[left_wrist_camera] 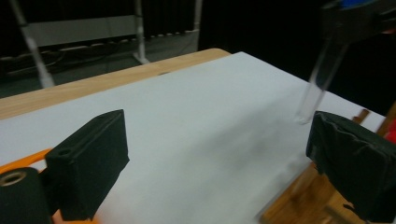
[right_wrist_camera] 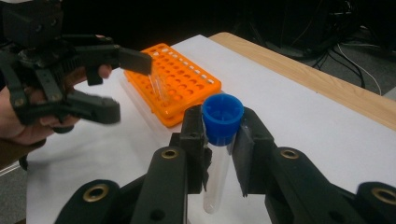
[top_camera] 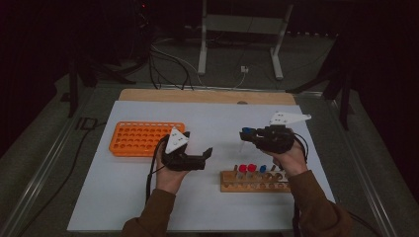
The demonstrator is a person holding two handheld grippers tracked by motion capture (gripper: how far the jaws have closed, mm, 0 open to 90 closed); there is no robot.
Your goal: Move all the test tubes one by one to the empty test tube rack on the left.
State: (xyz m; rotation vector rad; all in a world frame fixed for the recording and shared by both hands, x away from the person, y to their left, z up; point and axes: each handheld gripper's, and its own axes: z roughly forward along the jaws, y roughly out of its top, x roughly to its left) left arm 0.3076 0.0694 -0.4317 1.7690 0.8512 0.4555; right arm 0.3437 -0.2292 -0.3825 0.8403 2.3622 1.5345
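One clear test tube (right_wrist_camera: 215,172) with a blue cap (right_wrist_camera: 222,117) is clamped just below the cap between the jaws of the right gripper (right_wrist_camera: 219,154), which are closed on it. The tube hangs upright in the air above the white mat (top_camera: 148,197), clear of the surface. In the high view the right gripper (top_camera: 247,134) holds it out to the left, above and behind the wooden rack (top_camera: 254,181), which carries several tubes with red and blue caps.

Facing it is the left gripper (top_camera: 205,157), held in the person's left hand (top_camera: 170,177); its jaws stand wide apart and grasp nothing. In the left gripper view the tube's lower end (left_wrist_camera: 310,100) hangs near one of its jaws, not touching it.

Farther left on the mat lies an orange rack (top_camera: 141,138) of round holes, its holes showing no tubes.
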